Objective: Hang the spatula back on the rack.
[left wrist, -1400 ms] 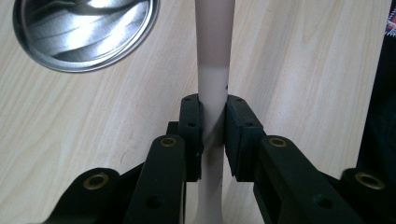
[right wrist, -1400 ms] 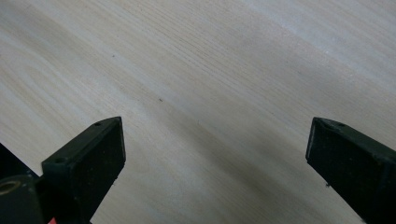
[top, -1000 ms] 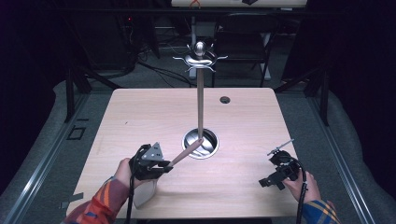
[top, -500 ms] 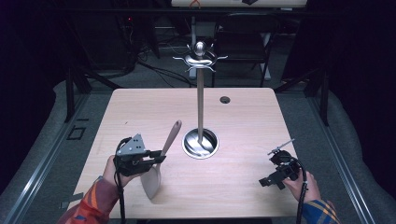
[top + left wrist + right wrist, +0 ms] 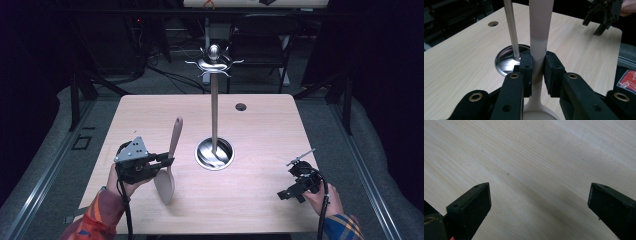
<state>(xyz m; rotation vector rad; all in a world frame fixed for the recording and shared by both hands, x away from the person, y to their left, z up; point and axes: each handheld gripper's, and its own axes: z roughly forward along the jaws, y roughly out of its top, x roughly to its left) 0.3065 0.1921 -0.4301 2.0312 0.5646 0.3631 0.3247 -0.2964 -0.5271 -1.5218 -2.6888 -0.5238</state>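
Spatula (image 5: 169,162) pinched at neck by left gripper (image 5: 167,161), jaws tight on it, handle up, blade hanging over table (image 5: 260,125) beside stand (image 5: 214,107). Guessing it's headed for hook up top. Right gripper (image 5: 296,176) idle, jaws wide, nothing in them.

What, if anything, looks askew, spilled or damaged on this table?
Nothing stands out. The left gripper holds the beige spatula by its handle, near upright, beside the metal utensil stand. The right gripper hangs open over bare wooden table.
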